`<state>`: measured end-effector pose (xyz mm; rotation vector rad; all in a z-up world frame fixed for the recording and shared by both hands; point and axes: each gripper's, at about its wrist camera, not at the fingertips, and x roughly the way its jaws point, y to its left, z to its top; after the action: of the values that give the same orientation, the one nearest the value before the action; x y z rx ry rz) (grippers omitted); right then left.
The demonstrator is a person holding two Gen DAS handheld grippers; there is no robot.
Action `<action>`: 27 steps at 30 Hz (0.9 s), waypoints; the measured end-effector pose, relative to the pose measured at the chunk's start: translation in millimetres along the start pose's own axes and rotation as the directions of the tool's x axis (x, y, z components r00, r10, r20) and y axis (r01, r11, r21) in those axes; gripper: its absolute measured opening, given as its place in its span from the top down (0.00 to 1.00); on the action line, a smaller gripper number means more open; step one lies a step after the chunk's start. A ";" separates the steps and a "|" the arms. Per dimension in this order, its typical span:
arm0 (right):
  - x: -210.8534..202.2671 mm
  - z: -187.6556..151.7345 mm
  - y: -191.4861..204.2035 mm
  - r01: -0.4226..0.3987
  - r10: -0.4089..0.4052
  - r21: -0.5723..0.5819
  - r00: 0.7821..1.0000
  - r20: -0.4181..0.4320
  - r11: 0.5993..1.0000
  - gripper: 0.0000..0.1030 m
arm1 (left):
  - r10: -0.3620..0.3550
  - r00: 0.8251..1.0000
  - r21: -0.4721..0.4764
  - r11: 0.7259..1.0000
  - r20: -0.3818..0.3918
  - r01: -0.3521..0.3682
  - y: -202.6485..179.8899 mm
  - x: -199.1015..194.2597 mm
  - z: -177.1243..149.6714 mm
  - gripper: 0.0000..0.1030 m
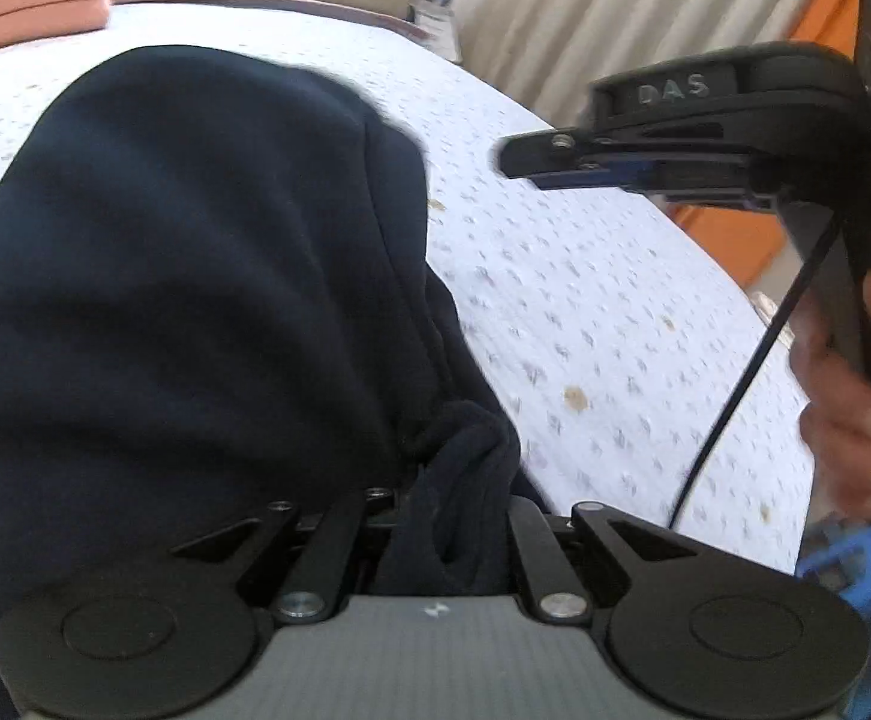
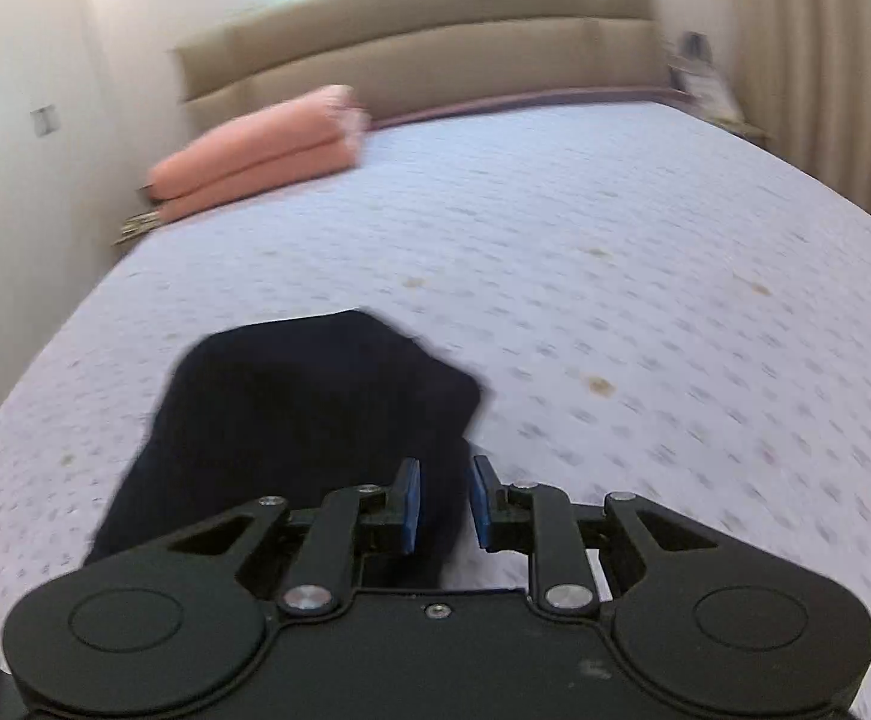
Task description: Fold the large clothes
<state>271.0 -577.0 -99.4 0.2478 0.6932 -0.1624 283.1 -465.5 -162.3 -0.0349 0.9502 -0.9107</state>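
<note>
Found the dark garment (image 1: 183, 276) spread over the left and centre of the left wrist view, lying on the white patterned bedsheet (image 1: 585, 300). Traced its right edge as a curve from the upper centre down to the bottom centre, where a bunched fold ran into the left gripper (image 1: 444, 480). Could not see the fingertips under that fold; judged them clamped tight on the cloth.

Noted the right gripper (image 1: 519, 162) at the upper right of that view, above bare sheet and apart from the garment's edge. Saw nothing gripped there. Observed a hand (image 1: 843, 408) on its handle at the right edge, with a black cable (image 1: 753, 360) hanging down beside it.

In the right wrist view, recorded the two blue pads (image 2: 408, 504) standing a narrow gap apart at the lower centre. Saw dark cloth in line with that gap, but no pad pressing on it. Placed the garment at the lower left of centre, its upper corner pointing toward the middle of the bed.

Logged open sheet across the whole right half and the upper middle of that view, marked only by a few small brown spots. Noted a folded pink blanket (image 2: 255, 150) at the upper left, well apart from the garment, near the beige headboard (image 2: 423, 30). Marked the bed's left edge close against a pale wall (image 2: 15, 180), and pleated curtains (image 2: 825, 60) beyond its right edge.
</note>
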 end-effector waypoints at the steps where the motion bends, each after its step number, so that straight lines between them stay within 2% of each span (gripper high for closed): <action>1: 5.9 4.5 5.3 -0.024 0.024 -0.026 1.000 -0.002 0.999 0.75 | -0.019 1.000 -0.057 0.998 0.021 0.020 2.8 -2.7 5.3 0.93; 3: 12.7 10.9 16.7 -0.052 0.053 -0.085 0.999 0.005 0.995 0.75 | -0.037 0.997 -0.117 0.992 0.066 0.045 5.8 -6.9 16.5 0.93; 6: 16.7 21.9 21.6 -0.060 0.064 -0.127 0.998 0.028 0.990 0.75 | 0.011 0.999 -0.053 0.999 0.044 -0.009 -1.8 4.8 20.4 0.93; 8: 24.9 27.2 17.3 -0.051 0.055 -0.136 0.998 0.022 0.989 0.75 | 0.029 0.999 -0.075 0.997 0.020 -0.027 1.2 18.9 11.9 0.93; 11: 35.7 27.0 15.6 -0.031 0.029 -0.162 0.999 -0.017 0.986 0.75 | 0.047 0.998 -0.055 0.997 0.032 -0.045 -1.4 19.0 5.6 0.91; 15: 48.5 34.4 27.0 -0.099 0.099 -0.211 0.995 -0.011 0.973 0.75 | 0.015 0.999 -0.095 0.995 0.050 -0.010 -8.1 2.5 7.2 0.81; 18: 65.4 39.8 49.2 -0.164 0.176 -0.298 0.984 0.014 0.940 0.78 | 0.014 0.997 -0.079 0.997 0.071 -0.008 1.3 -18.8 11.1 0.81; 21: 113.8 30.3 62.6 -0.107 0.098 -0.397 0.994 -0.044 0.912 0.83 | 0.011 0.996 -0.084 0.996 0.087 -0.004 5.4 -47.1 4.4 0.81; 23: 153.8 20.1 58.2 -0.017 -0.011 -0.420 0.998 -0.064 0.907 0.85 | 0.034 0.995 -0.092 0.995 0.091 -0.026 12.8 -59.0 0.6 0.81; 25: 184.1 17.0 46.4 0.019 -0.055 -0.390 0.995 -0.082 0.920 0.97 | 0.043 0.995 -0.097 0.995 0.086 -0.035 21.8 -64.6 -2.3 0.84; 26: 192.1 18.9 41.0 0.017 -0.050 -0.352 0.995 -0.083 0.936 0.98 | 0.031 0.996 -0.103 0.994 0.080 -0.023 26.3 -64.9 -3.5 0.84; 27: 198.0 22.4 39.6 0.051 -0.083 -0.338 0.993 -0.083 0.940 0.97 | 0.021 0.997 -0.114 0.993 0.074 -0.012 27.1 -64.7 -2.5 0.84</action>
<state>443.8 -558.2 -204.4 -0.0970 0.8132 -0.0951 282.7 -403.0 -130.3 -0.1572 0.9300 -0.8340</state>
